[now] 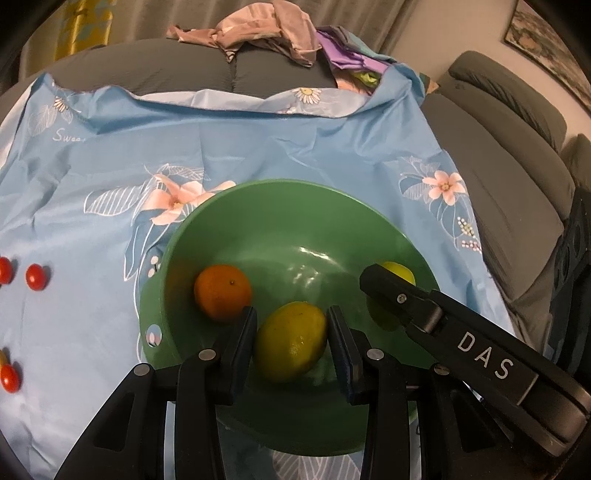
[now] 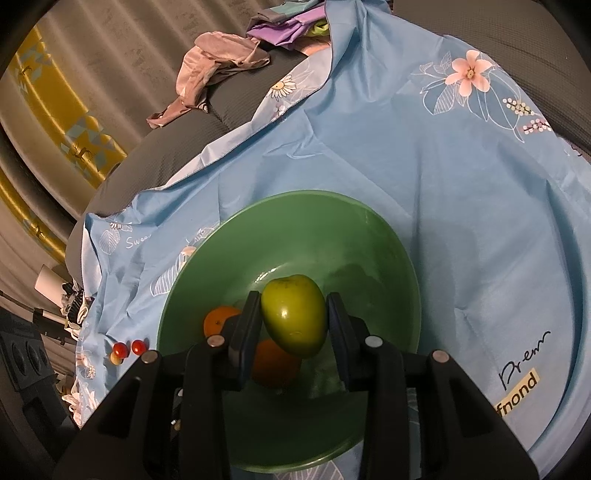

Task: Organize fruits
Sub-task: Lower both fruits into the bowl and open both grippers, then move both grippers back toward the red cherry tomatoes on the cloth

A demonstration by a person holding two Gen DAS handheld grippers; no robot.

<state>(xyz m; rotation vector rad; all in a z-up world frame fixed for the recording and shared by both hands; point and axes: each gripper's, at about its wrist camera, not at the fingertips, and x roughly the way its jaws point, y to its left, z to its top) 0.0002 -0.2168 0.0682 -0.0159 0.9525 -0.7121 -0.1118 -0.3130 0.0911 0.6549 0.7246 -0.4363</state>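
Fruit is being gathered over a green bowl (image 1: 236,206) that is resting on a blue flowered cloth (image 1: 258,147) spread across a grey couch (image 1: 498,177). A yellow lemon (image 1: 291,341) is being pinched between the two dark pads of the left gripper (image 1: 291,332), which are pressing against its sides above the bowl's near half; whether the lemon is touching the bowl's floor cannot be told. An orange (image 1: 222,291) is lying inside the bowl just beyond and to the left of that gripper's left finger, clear of the pads. A green apple (image 2: 294,315) is being clamped between the pads of the right gripper (image 2: 293,325), stem end turned away from the camera, and is being held over the bowl's middle. In the left wrist view the right gripper is seen reaching in from the right edge with the apple mostly hidden behind its finger. In the right wrist view the orange is showing to the left of the fingers, and an orange-toned fruit is lying below the apple, its identity unclear in the dim light. Small red cherry tomatoes (image 1: 36,277) are lying on the cloth well to the left of the bowl, outside it. Crumpled pink clothing (image 1: 258,29) is piled at the far edge of the couch.
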